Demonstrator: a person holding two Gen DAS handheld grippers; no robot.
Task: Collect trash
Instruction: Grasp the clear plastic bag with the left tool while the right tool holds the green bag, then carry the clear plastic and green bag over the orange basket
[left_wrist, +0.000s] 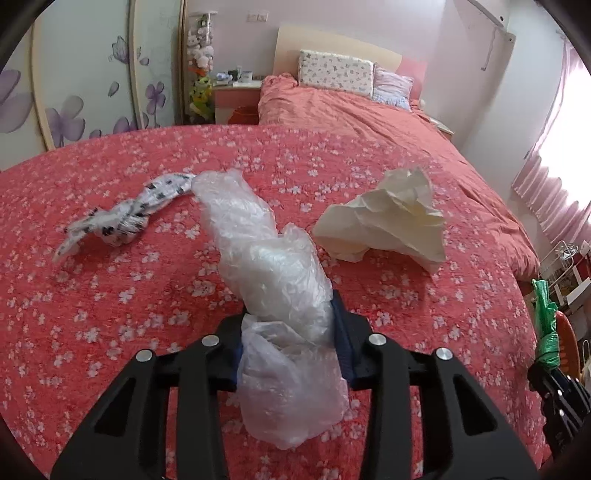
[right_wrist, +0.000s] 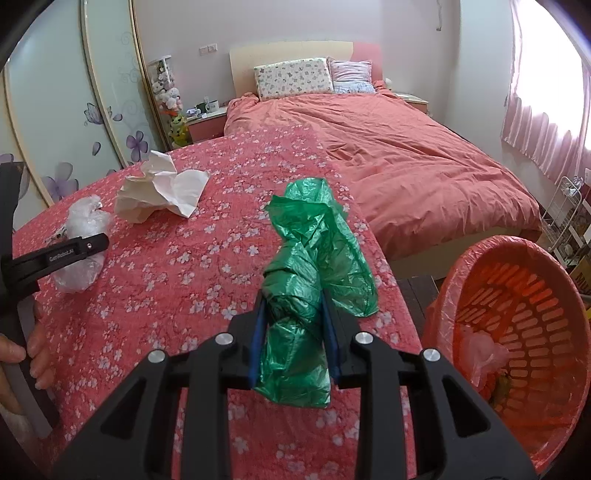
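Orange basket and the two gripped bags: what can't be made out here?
- Orange basket, right wrist view: contents blurred, lower rim cut by the frame edge.
- Clear plastic bag, left wrist view: left gripper hides where the pads press.
- Green plastic bag: in the left view, a sliver at the edge.

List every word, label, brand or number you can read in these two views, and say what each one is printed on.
"GenRobot.AI", small and only just readable: white print on the black finger of the left gripper, which is closed on the clear plastic bag.
Brown box at the right edge: large letters, cut off, not readable.
Mugs on the nightstand: print too small to read.
Nothing else readable.
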